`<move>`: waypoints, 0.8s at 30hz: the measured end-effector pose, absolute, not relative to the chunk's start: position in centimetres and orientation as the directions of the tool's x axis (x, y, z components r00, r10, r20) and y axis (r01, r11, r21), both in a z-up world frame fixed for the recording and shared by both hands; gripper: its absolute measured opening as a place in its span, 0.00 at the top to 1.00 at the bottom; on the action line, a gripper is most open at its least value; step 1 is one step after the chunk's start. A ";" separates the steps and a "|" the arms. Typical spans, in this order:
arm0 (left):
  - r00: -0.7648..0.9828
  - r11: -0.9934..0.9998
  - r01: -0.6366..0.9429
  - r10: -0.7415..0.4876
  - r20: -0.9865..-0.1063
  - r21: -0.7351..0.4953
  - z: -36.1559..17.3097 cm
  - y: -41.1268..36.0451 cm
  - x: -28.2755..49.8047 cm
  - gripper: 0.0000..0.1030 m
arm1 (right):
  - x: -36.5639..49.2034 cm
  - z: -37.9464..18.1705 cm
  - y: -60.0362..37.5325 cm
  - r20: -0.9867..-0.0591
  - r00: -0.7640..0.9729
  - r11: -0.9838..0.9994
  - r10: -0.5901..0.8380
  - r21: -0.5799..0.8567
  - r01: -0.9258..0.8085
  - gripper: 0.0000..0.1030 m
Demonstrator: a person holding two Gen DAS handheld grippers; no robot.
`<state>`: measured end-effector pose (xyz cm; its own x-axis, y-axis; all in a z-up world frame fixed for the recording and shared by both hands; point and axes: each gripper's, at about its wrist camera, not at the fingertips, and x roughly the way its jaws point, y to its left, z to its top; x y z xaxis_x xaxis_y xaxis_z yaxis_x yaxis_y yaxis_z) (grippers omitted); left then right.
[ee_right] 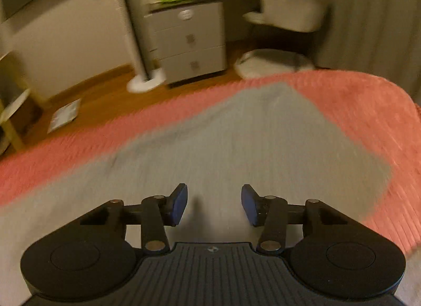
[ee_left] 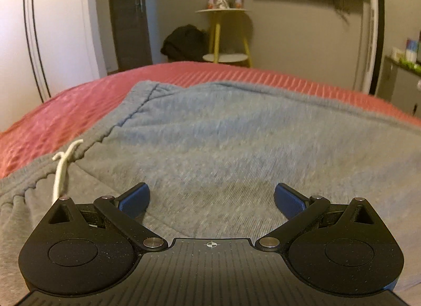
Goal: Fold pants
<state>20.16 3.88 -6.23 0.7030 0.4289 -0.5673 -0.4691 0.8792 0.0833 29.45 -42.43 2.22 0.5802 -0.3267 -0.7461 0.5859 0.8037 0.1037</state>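
Grey sweatpants (ee_left: 223,143) lie spread on a bed with a red ribbed cover (ee_left: 65,116). In the left wrist view the waistband with its white drawstring (ee_left: 61,171) lies at the left, and my left gripper (ee_left: 211,199) hovers just over the cloth, jaws wide open, nothing between them. The right wrist view is blurred. It shows the grey pants (ee_right: 250,148) reaching toward a far corner of the bed cover (ee_right: 368,111). My right gripper (ee_right: 214,204) stands above the fabric with its blue pads apart and nothing pinched.
Beyond the bed, the left wrist view shows a yellow-legged side table (ee_left: 223,29), a dark bag (ee_left: 186,43) on the floor and a dark door. The right wrist view shows a grey drawer unit (ee_right: 189,43), a white chair (ee_right: 289,8), a white stand base (ee_right: 146,82) and wooden floor.
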 end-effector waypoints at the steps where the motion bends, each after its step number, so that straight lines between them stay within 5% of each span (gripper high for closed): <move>1: 0.704 0.879 -0.465 0.440 -0.558 0.105 -6.7 3.5 20.5 0.00 | 31.2 2.2 -43.5 -0.745 0.576 0.771 -0.336 0.134 0.623 0.54; 4: 0.707 0.879 -0.459 0.452 -0.545 0.133 -7.6 3.1 20.7 0.00 | 35.2 1.6 -45.9 -0.759 0.533 0.674 -0.374 0.172 0.718 0.41; 16: 0.719 0.889 -0.454 0.403 -0.566 0.057 -8.0 4.2 20.5 0.00 | 37.2 -1.8 -48.8 -0.759 0.486 0.536 -0.434 0.216 0.816 0.38; 20: 0.722 0.890 -0.454 0.398 -0.565 0.047 -8.1 4.3 20.5 0.00 | 38.8 -2.7 -48.0 -0.764 0.444 0.581 -0.468 0.113 0.806 0.37; 21: 0.722 0.890 -0.454 0.398 -0.565 0.046 -8.1 4.3 20.5 0.00 | 39.0 -2.7 -47.5 -0.758 0.434 0.584 -0.486 0.088 0.807 0.39; 24: 0.721 0.889 -0.455 0.399 -0.567 0.047 -8.2 4.3 20.7 0.00 | 38.5 -2.1 -46.5 -0.743 0.428 0.580 -0.514 0.067 0.812 0.82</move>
